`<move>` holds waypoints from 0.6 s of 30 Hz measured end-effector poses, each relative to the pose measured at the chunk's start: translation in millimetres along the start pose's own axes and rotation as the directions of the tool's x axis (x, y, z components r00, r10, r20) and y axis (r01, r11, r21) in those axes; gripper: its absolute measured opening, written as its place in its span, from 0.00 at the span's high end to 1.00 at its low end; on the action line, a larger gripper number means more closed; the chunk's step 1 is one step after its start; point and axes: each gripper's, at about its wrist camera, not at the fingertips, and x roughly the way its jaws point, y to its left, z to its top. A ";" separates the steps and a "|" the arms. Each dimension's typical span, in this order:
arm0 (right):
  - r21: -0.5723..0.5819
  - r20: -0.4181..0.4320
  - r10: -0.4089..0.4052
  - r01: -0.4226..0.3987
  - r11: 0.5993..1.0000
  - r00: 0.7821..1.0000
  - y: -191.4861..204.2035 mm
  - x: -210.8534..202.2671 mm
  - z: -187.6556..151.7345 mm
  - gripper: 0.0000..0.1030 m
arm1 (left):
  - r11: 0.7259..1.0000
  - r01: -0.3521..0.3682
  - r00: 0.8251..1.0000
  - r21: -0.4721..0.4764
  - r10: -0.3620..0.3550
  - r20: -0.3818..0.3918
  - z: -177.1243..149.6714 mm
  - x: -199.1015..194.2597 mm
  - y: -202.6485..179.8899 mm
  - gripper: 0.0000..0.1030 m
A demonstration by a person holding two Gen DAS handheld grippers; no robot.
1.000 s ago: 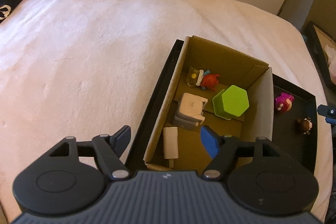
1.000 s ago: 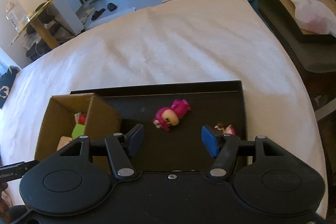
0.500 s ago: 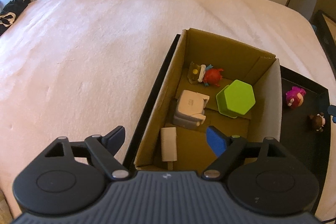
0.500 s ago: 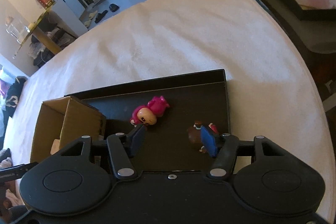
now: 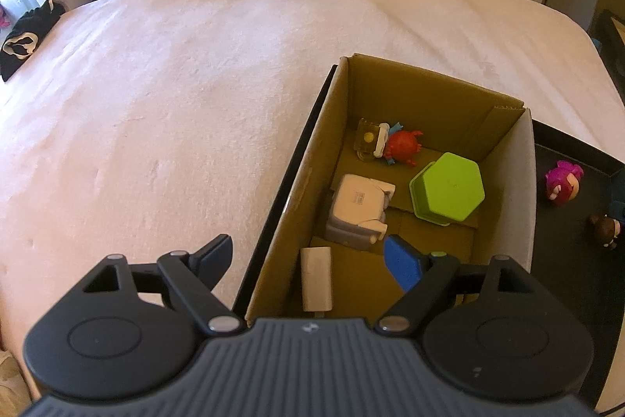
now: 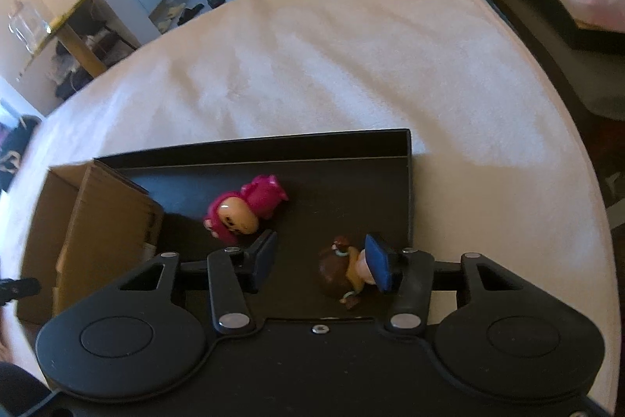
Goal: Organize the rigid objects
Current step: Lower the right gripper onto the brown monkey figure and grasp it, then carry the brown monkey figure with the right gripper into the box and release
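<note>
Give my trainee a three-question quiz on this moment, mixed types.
1. True or false: the green hexagonal box sits inside the cardboard box.
2. Which figure lies between the right tongs? A pink figure; B brown figure.
3. Fill in: both figures lie on the black ____.

Key: 1 true. 2 B, the pads not yet pressing it from both sides. 3 tray.

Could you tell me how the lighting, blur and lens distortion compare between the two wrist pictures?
Left wrist view: bright and sharp; the toys in the cardboard box read clearly, and the bed edge bows from the fisheye. Right wrist view: dimmer, slightly soft, the black tray deep in shade, the brown figure hard to make out, bright patches on the bedcover.
</note>
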 end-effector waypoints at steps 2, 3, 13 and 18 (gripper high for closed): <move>-0.030 0.011 -0.030 0.030 0.999 0.999 2.3 1.4 -0.6 0.51 | 1.000 -0.002 1.000 0.002 0.002 0.002 -0.4 -0.4 -0.1 0.19; -0.042 0.013 -0.041 0.041 0.998 0.999 3.4 1.8 -1.0 0.51 | 1.000 -0.002 1.000 0.001 0.002 0.001 -0.7 -0.4 0.4 0.19; -0.133 -0.023 -0.138 0.134 0.982 0.990 12.4 12.3 -14.2 0.58 | 1.000 0.014 1.000 -0.015 -0.014 -0.011 -5.5 0.7 8.1 0.19; -0.126 -0.017 -0.118 0.115 0.985 0.993 16.1 3.7 -14.8 0.58 | 0.999 0.026 0.999 -0.027 -0.027 -0.020 -9.1 0.7 15.7 0.19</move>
